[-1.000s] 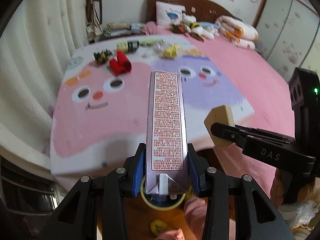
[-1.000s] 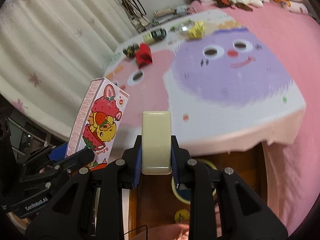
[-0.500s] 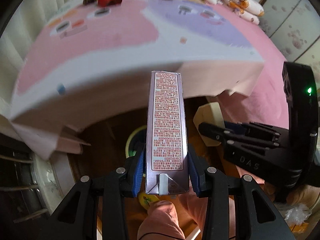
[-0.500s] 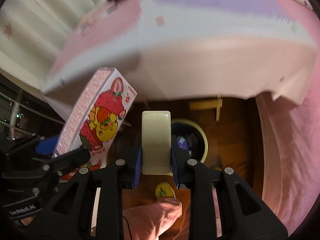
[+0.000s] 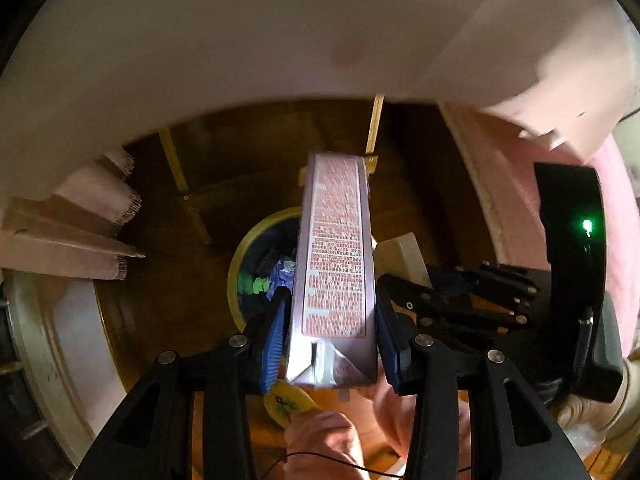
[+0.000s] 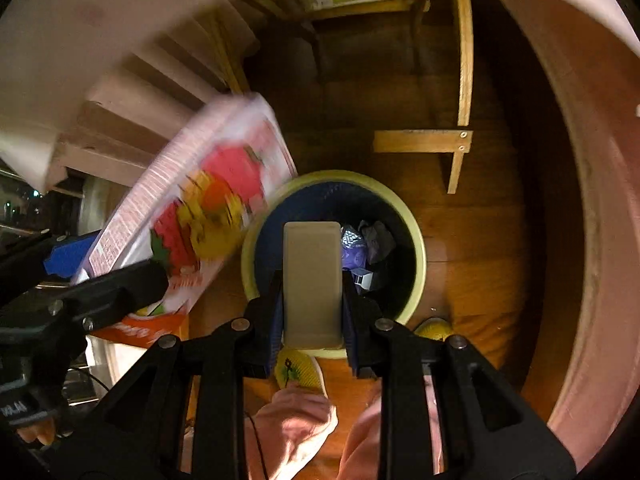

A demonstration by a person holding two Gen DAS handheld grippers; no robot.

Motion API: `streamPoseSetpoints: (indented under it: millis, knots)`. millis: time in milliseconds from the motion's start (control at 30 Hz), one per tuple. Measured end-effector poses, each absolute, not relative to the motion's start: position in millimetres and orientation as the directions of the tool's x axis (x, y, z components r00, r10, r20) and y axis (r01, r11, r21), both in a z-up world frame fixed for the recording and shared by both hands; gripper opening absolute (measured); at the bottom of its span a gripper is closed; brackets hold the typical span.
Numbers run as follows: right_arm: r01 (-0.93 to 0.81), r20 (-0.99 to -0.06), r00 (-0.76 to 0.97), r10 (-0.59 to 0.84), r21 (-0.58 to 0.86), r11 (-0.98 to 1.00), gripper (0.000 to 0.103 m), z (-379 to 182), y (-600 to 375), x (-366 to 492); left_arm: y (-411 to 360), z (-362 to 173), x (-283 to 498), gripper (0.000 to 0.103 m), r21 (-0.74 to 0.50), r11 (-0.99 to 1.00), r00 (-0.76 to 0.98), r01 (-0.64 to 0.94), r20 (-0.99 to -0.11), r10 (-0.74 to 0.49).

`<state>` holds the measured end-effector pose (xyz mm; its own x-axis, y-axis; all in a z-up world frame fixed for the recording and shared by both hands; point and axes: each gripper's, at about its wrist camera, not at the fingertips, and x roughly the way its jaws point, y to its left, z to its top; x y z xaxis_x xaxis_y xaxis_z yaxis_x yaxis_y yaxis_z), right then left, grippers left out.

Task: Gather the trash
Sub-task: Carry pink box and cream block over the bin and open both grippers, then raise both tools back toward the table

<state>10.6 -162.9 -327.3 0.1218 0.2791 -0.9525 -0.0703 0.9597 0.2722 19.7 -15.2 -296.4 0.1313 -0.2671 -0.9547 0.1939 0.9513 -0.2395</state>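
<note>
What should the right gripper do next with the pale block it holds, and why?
Probably open and let it drop. In the right wrist view the right gripper is shut on the pale block, which sits over the mouth of the yellow-rimmed bin that already holds crumpled trash. The left gripper holds the pink carton at the bin's edge, so it could follow.

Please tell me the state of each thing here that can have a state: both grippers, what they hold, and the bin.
Left gripper: shut on carton.
Carton: held, tilted over the bin.
Right gripper: shut on block.
Block: held above the bin.
Bin: open, partly filled with trash.
</note>
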Motion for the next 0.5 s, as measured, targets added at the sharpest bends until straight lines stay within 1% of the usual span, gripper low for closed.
streamPoseSetpoints:
  millis: [67,100,133,167,200,233,433,500]
  knots:
    - [-0.051,-0.948,0.107,0.300,0.296,0.954,0.023,-345.1,-166.7,16.7,-21.3,-315.2,24.8,0.045,-0.219,0.955,0.114,0.202,-0.963,-0.244]
    - [-0.047,-0.946,0.107,0.305,0.301,0.952,0.023,-349.8,-168.0,18.0,-22.6,-320.4,26.1,0.050,-0.208,0.956,0.114,0.207,-0.965,-0.235]
    - [-0.044,-0.946,0.111,0.303,0.300,0.953,0.025,-352.8,-168.9,19.2,-24.1,-325.5,27.6,0.059,-0.191,0.958,0.120,0.213,-0.968,-0.220]
    - [-0.042,-0.946,0.119,0.302,0.299,0.953,0.033,-355.4,-169.9,20.8,-26.0,-328.9,29.2,0.066,-0.174,0.961,0.127,0.215,-0.971,-0.205]
    - [-0.040,-0.944,0.123,0.306,0.303,0.952,0.040,-356.8,-171.3,21.4,-27.3,-331.4,31.1,0.078,-0.163,0.963,0.133,0.216,-0.972,-0.194]
    - [-0.035,-0.942,0.127,0.309,0.307,0.951,0.041,-357.9,-172.6,23.8,-26.2,-332.3,31.9,0.083,-0.156,0.964,0.140,0.214,-0.972,-0.189]
    - [-0.022,-0.946,0.131,0.296,0.296,0.955,0.042,-358.6,-177.9,24.4,-11.6,-323.0,37.5,0.085,-0.135,0.976,0.192,0.170,-0.967,-0.167]
    - [-0.025,-0.948,0.135,0.288,0.287,0.958,0.044,-352.3,-178.3,23.7,-6.3,-317.0,39.7,0.085,-0.133,0.980,0.213,0.149,-0.963,-0.163]
